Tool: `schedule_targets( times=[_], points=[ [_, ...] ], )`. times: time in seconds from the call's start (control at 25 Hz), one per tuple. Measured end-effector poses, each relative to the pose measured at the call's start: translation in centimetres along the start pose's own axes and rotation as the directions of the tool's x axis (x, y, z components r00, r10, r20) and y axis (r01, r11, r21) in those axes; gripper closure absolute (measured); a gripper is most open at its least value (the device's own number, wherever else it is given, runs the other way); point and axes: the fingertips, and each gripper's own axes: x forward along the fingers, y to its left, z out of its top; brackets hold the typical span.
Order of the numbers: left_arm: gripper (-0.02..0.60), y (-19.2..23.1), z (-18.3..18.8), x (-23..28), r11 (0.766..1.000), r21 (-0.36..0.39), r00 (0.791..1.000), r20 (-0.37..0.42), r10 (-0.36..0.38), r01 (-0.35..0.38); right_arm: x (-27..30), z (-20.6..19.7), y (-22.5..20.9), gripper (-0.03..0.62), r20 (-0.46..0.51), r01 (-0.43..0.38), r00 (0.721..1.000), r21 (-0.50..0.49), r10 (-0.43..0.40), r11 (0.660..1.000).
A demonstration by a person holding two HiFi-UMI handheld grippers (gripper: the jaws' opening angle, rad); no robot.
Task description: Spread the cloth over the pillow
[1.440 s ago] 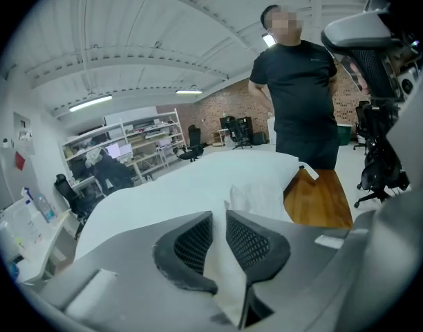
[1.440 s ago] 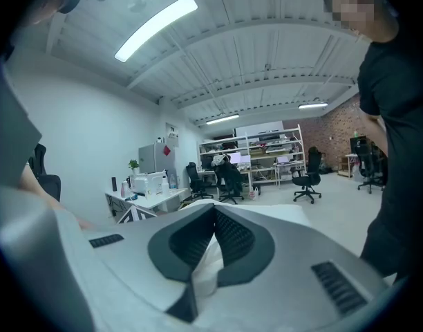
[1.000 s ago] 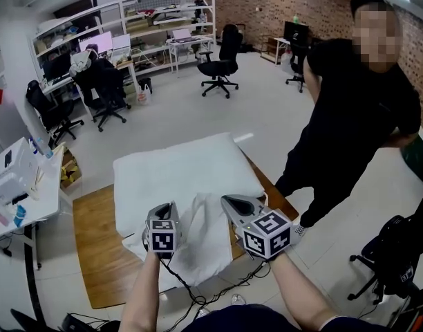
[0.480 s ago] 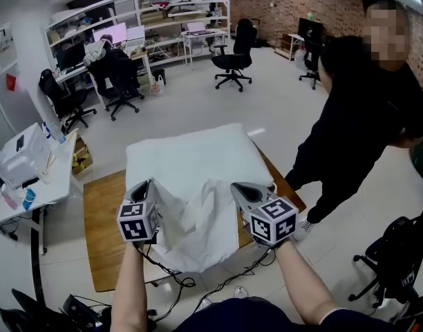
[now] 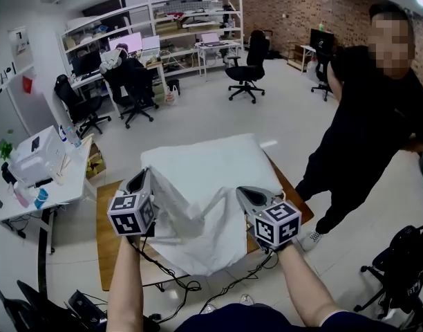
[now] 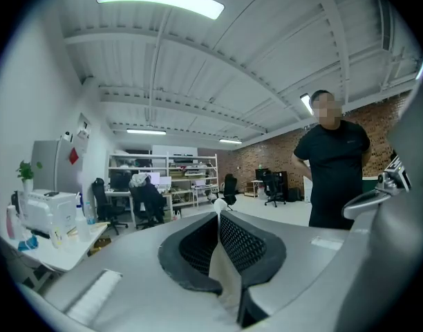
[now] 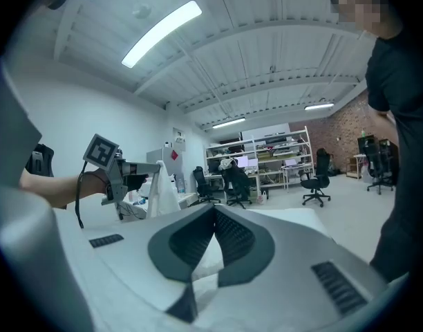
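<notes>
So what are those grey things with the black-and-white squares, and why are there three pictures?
Those are two pinching tools, like big tongs, and someone holds one in each hand. They are the left gripper and the right gripper. The squares sit on a cube that is part of each tool. The big picture comes from a camera on that someone's head, looking down. The other two pictures come from little cameras riding on the tools, looking along their jaws. On the wooden table lies a white pillow. Both tools are pinched shut on a white cloth, holding it up over the near end of the pillow. Another person, dressed in black, stands close by.
</notes>
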Motion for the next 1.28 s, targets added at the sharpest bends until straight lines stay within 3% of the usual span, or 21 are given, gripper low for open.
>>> schedule_targets(
  times=[0.28, 0.64, 1.12, 1.28],
  points=[
    [0.561, -0.2, 7.3, 0.1, 1.000, 0.027, 0.994, 0.113, -0.008, 0.005, -0.2, 0.4, -0.7, 0.591, 0.007, 0.020, 1.000, -0.008, -0.019, 1.000],
    [0.561, -0.6, 15.0, 0.2, 0.998, 0.067, 0.982, 0.189, 0.003, -0.016, -0.5, 0.7, -1.3, 0.591, 0.015, 0.027, 1.000, -0.007, -0.027, 1.000],
    [0.561, -2.5, 24.3, 0.3, 0.996, 0.089, 0.958, 0.282, -0.055, 0.031, 0.1, 3.9, -1.7, 0.591, 0.076, 0.022, 0.997, -0.041, -0.018, 0.999],
    [0.561, -3.2, 27.7, -0.1, 0.994, 0.087, 0.942, 0.323, -0.093, 0.069, 0.8, 4.5, -1.5, 0.592, 0.084, 0.007, 0.996, -0.049, -0.003, 0.999]
  ],
)
